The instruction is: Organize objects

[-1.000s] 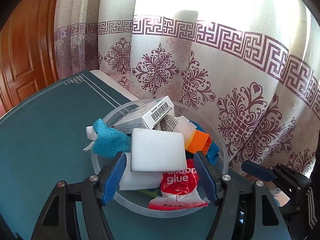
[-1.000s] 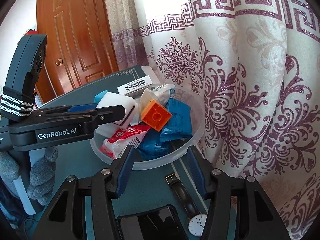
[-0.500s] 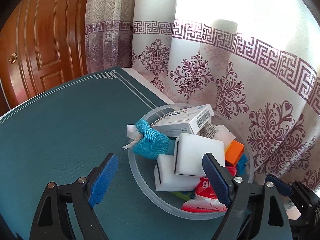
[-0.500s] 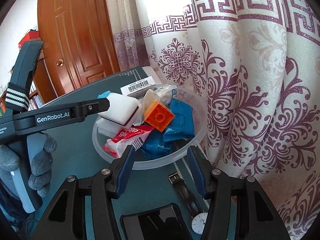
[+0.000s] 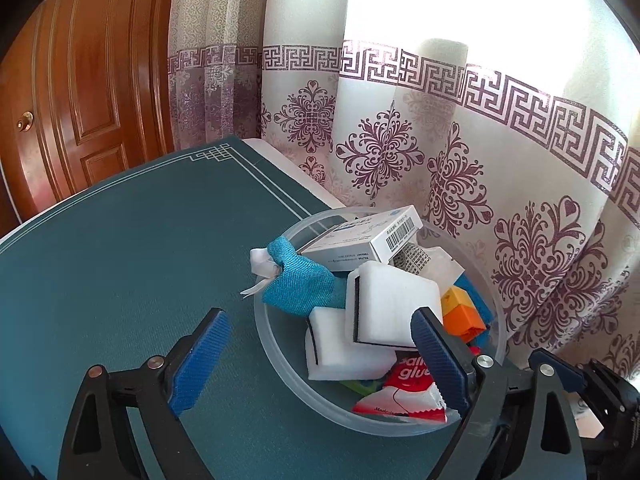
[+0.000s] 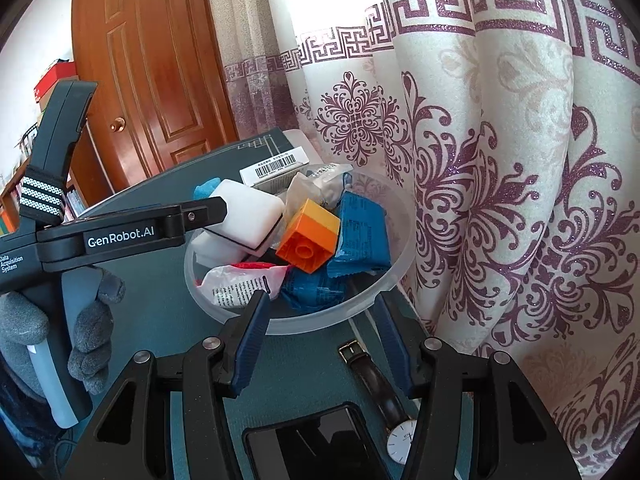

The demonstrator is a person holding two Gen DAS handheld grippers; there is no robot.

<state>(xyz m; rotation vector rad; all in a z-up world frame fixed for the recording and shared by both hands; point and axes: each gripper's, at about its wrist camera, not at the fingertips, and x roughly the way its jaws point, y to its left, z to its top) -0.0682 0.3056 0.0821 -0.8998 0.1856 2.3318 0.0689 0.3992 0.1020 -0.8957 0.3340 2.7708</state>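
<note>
Now L claw open, sponge in bowl.

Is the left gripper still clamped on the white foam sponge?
No, the left gripper has just been opening; the white foam sponge rests free in the bowl.

Teal-covered counter, clear plastic bowl at its curtain-side edge, wristwatch and dark phone near the bowl

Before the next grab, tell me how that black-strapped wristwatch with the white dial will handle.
The black-strapped wristwatch lies flat with its strap stretched out, so it would likely dangle limply if lifted by one end. The thin strap sits low on the teal table mat, probably hard to pinch. Its white glass-like dial looks scratch-prone; grip gently.
</note>
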